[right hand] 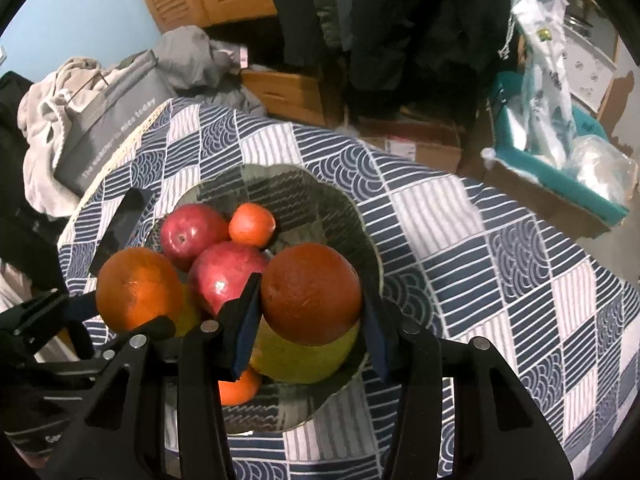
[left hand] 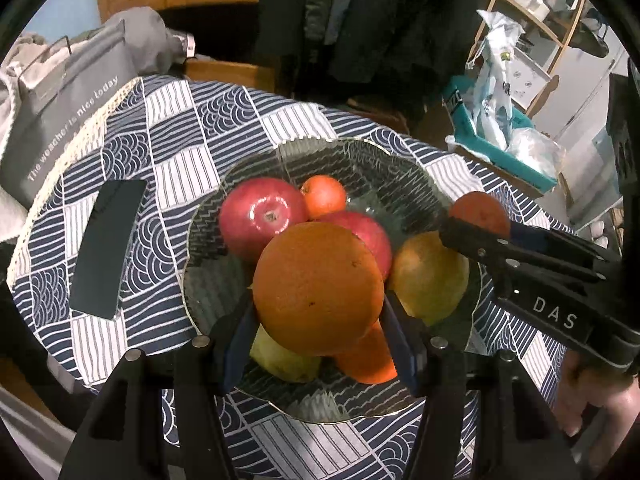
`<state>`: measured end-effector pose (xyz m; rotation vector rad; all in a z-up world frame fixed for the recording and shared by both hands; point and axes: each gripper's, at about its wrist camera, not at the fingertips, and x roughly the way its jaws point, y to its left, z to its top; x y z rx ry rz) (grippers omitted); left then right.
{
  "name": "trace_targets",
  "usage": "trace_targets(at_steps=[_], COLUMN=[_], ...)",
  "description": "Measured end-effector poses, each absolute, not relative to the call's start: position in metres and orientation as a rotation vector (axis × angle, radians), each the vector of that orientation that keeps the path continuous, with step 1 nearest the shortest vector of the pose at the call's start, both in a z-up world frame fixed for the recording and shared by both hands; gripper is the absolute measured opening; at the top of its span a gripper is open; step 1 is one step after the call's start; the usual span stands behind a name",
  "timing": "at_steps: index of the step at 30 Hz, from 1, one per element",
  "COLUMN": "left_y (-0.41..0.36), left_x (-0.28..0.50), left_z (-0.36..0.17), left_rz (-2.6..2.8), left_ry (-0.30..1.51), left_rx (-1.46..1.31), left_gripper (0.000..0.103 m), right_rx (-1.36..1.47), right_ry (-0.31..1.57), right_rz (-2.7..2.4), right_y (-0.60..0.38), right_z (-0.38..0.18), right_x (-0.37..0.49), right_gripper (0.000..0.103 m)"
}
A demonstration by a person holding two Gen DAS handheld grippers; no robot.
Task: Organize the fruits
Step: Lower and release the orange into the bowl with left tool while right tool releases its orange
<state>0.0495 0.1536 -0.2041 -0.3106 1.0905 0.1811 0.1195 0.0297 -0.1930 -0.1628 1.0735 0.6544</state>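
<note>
Claws each grip an orange above bowl.

Left tool clamps a large orange between its blue pads, held above a glass bowl. In the bowl lie two red apples, a small tangerine, a yellow-green pear, a second pear and another orange. Right tool enters from the right, closed on a darker orange over the bowl's rim. A dark phone lies left of the bowl on the patterned worktop.
</note>
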Motion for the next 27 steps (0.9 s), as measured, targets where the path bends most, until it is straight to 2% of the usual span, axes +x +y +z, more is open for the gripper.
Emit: trace_targets(at_steps=[11, 13, 14, 16, 27], left_y=[0.153, 0.152, 0.151, 0.15, 0.148], left_x=[0.053, 0.053, 0.053, 0.054, 0.051], left_z=[-0.21, -0.208, -0.206, -0.203, -0.185], left_rz=[0.181, 0.183, 0.181, 0.186, 0.18], left_ry=[1.102, 1.092, 1.087, 1.079, 1.038], left_rx=[-0.314, -0.301, -0.292, -0.275, -0.282], left_gripper=[0.063, 0.065, 0.069, 0.074, 0.074], right_rx=[-0.157, -0.144, -0.14, -0.14, -0.131], right_ry=[1.091, 1.086, 1.082, 1.075, 1.03], right_rz=[0.681, 0.687, 0.691, 0.694, 0.658], right_y=[0.038, 0.038, 0.038, 0.038, 0.024], right_z=[-0.2, -0.198, -0.197, -0.194, -0.173], right_x=[0.122, 0.122, 0.122, 0.121, 0.117], right_gripper=[0.047, 0.05, 0.054, 0.054, 0.054])
